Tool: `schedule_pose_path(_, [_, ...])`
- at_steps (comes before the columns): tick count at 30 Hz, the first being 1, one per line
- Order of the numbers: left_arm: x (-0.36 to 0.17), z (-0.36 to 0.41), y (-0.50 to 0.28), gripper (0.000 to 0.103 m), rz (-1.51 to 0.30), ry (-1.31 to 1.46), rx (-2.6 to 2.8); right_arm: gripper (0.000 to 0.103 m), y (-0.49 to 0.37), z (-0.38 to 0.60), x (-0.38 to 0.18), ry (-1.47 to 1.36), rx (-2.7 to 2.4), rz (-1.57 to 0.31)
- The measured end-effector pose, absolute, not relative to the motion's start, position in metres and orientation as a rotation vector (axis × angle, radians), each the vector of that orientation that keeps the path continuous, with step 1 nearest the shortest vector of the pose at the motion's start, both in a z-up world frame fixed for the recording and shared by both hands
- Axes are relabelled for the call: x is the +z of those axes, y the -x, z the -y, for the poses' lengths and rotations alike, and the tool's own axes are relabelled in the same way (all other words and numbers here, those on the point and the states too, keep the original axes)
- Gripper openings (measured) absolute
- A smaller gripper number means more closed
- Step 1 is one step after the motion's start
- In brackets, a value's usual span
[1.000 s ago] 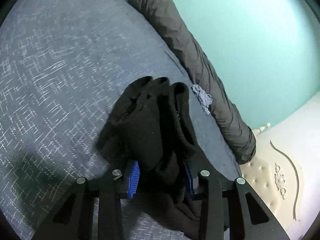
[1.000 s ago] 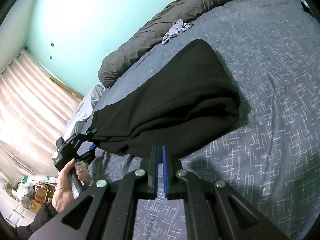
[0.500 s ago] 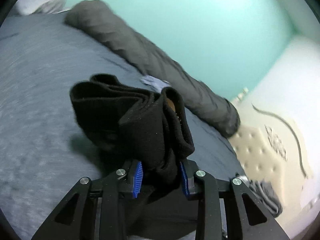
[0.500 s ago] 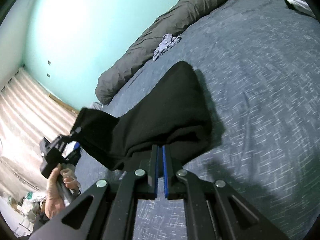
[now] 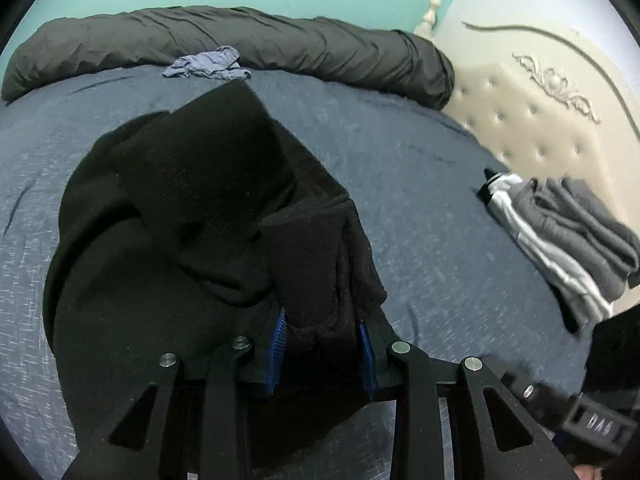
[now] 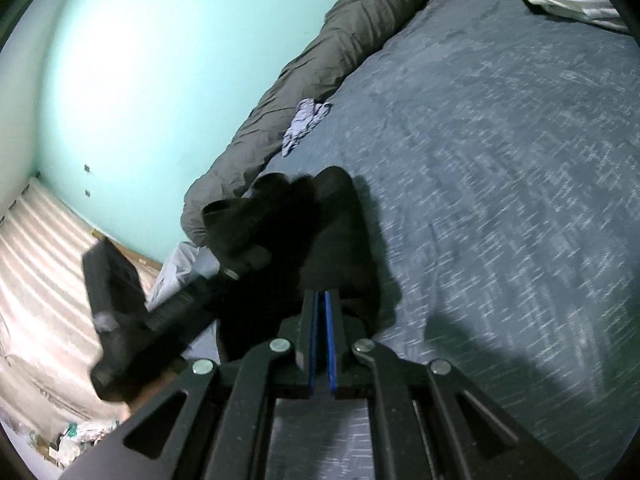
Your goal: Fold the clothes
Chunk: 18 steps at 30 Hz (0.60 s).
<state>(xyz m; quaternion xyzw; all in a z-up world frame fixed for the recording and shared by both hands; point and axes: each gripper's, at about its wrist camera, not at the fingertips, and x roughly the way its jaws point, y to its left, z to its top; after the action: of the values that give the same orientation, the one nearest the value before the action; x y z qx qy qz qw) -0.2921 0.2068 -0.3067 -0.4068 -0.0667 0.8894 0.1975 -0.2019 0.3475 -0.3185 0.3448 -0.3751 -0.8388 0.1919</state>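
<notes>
Home bedroom: bed point(image 5: 420, 184), tufted headboard point(image 5: 532, 120), rolled duvet point(image 5: 280, 44).

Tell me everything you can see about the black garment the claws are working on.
The black garment is a thick, fleecy-looking fabric, plain black with no print visible. It is bunched and doubled over in several layers, not yet a neat fold, and lies on the blue-grey bedspread. The left claw is clamped on a thick wad of its layers between blue pads. The right claw is shut at its near edge, apparently pinching a thin bit of cloth. Nothing else touches it.
</notes>
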Motion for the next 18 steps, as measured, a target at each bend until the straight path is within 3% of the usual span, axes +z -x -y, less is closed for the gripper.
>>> schedule_pose_path(3, [-0.295, -0.203, 0.284, 0.039, 0.143, 1.152, 2.479, 0.003, 0.203, -0.358, -0.319, -0.977, -2.384, 1.073])
schedule_pose_path(5, [-0.277, -0.195, 0.273, 0.058, 0.16, 1.103, 2.456, 0.003, 0.204, -0.364, -0.321, -0.982, -2.384, 1.105])
schedule_pose_path(12, [-0.236, -0.141, 0.244, 0.063, 0.262, 0.966, 2.52, 0.003, 0.203, -0.37, -0.32, -0.978, -2.382, 1.132])
schedule_pose_path(18, [-0.253, -0.084, 0.253, 0.063, 0.337, 1.041, 2.62, 0.004, 0.203, -0.369, -0.32, -0.981, -2.389, 1.126])
